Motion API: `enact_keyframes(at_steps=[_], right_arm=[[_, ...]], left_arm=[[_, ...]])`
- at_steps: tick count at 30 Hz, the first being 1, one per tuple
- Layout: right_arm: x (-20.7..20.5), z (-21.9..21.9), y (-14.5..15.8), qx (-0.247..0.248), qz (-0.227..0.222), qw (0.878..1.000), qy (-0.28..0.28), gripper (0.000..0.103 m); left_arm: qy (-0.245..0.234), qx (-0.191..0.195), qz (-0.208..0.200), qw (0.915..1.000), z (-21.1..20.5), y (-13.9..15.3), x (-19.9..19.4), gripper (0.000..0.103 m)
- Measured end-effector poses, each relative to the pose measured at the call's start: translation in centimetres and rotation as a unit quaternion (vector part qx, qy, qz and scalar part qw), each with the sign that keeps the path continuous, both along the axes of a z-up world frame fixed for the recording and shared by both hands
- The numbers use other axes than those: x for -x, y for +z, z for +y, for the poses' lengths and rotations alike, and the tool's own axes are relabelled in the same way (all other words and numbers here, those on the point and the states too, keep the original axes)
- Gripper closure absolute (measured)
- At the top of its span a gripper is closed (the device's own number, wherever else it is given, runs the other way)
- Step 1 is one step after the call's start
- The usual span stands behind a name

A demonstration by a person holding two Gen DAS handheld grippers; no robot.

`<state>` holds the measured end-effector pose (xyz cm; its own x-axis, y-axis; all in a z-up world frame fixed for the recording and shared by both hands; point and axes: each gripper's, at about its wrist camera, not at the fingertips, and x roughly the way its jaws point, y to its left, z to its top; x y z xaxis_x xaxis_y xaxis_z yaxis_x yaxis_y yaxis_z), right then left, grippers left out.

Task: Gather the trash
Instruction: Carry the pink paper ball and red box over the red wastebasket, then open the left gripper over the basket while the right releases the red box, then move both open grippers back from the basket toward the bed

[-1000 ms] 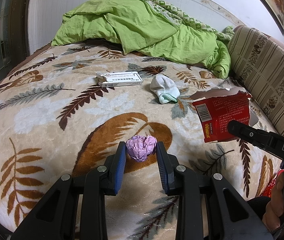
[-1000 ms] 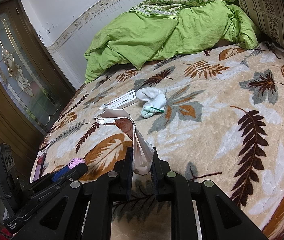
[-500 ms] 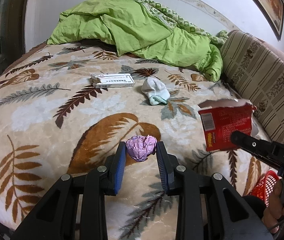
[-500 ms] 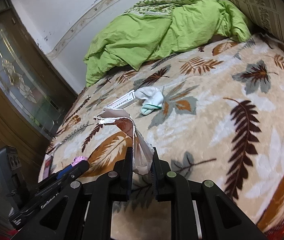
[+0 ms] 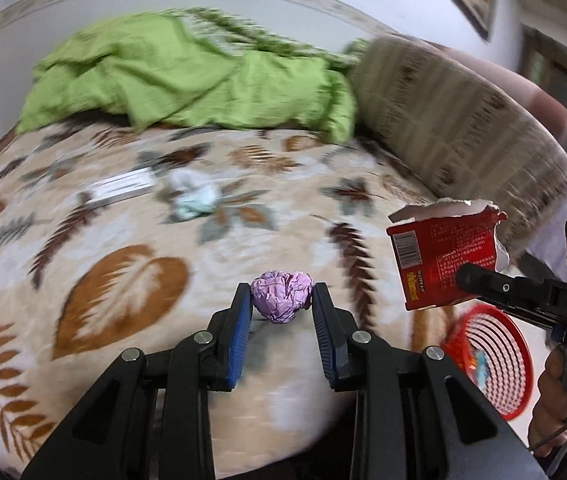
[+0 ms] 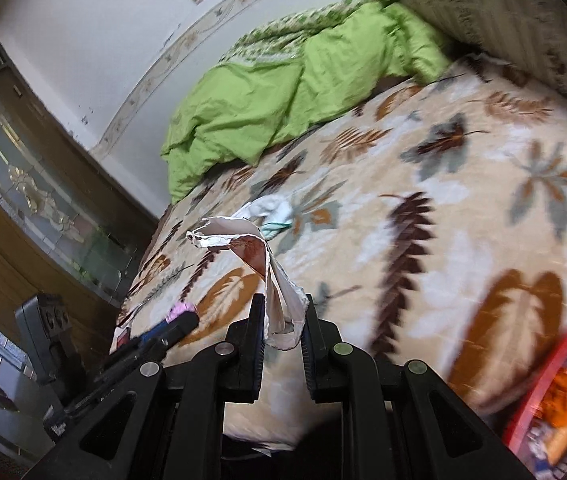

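We note both grippers have swung toward the red basket (image 5: 487,360) — left gripper (image 5: 282,306) clamps the purple paper wad (image 5: 281,295), right gripper (image 6: 282,322) pinches the torn red packet (image 5: 443,258).

Purple paper ball (image 5: 281,296), red packet (image 5: 443,260), leaf-patterned beige blanket (image 5: 123,280).

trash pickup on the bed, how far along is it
Done: the red basket beside the bed already holds some litter. In hand: the left tongs grip a purple paper ball, the right tongs a torn red wrapper; neither is dropped yet. Left: a flat white box on the blanket.
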<state>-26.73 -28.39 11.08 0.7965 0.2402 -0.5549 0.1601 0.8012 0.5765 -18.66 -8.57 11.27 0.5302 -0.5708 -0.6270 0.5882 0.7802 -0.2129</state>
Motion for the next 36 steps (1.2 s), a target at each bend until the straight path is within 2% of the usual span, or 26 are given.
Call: enact_keyframes(at_steps=[5, 8, 11, 16, 18, 19, 20, 22, 25, 30, 36], right_arm=[[5.7, -4.6, 0.9, -0.007, 0.007, 0.997, -0.073, 0.086], [9.9, -7.4, 1.5, -0.007, 0.014, 0.991, -0.13, 0.086], [12.9, -9.4, 1.8, 0.0, 0.027, 0.984, -0.175, 0.086], [17.2, -11.9, 1.2, -0.004, 0.053, 0.972, -0.231, 0.084], [18.2, -12.5, 0.5, -0.006, 0.068, 0.967, -0.244, 0.084], [18.6, -12.9, 0.2, -0.007, 0.076, 0.966, -0.246, 0.082], [18.9, -13.2, -0.3, -0.012, 0.085, 0.964, -0.25, 0.078], [19.3, -13.7, -0.6, -0.012, 0.095, 0.961, -0.26, 0.051], [19.6, -13.8, 0.1, 0.003, 0.085, 0.96, -0.266, 0.049], [17.2, -12.8, 1.7, 0.015, 0.057, 0.971, -0.233, 0.049], [13.0, -10.0, 2.0, 0.027, 0.045, 0.982, -0.179, 0.049]], left_arm=[[-0.078, -0.005, -0.003, 0.9969, -5.6, 0.8, 2.9, 0.074], [-0.131, -0.006, 0.003, 0.9914, -9.3, 1.1, 5.0, 0.074], [-0.19, -0.006, 0.016, 0.9817, -13.3, 1.2, 7.5, 0.074], [-0.259, -0.02, 0.041, 0.9649, -18.2, 0.3, 10.5, 0.073], [-0.275, -0.027, 0.056, 0.9594, -19.4, -0.4, 11.2, 0.065], [-0.282, -0.032, 0.064, 0.9567, -19.9, -0.7, 11.5, 0.051], [-0.285, -0.032, 0.067, 0.9558, -20.0, -0.9, 11.7, 0.044], [-0.287, -0.031, 0.066, 0.9552, -19.8, -0.9, 12.0, 0.044], [-0.279, -0.028, 0.059, 0.9581, -19.0, -0.3, 11.7, 0.044], [-0.244, -0.023, 0.049, 0.9683, -16.9, 0.4, 10.2, 0.043], [-0.158, -0.047, -0.015, 0.9862, -13.2, 1.5, 7.9, 0.041]])
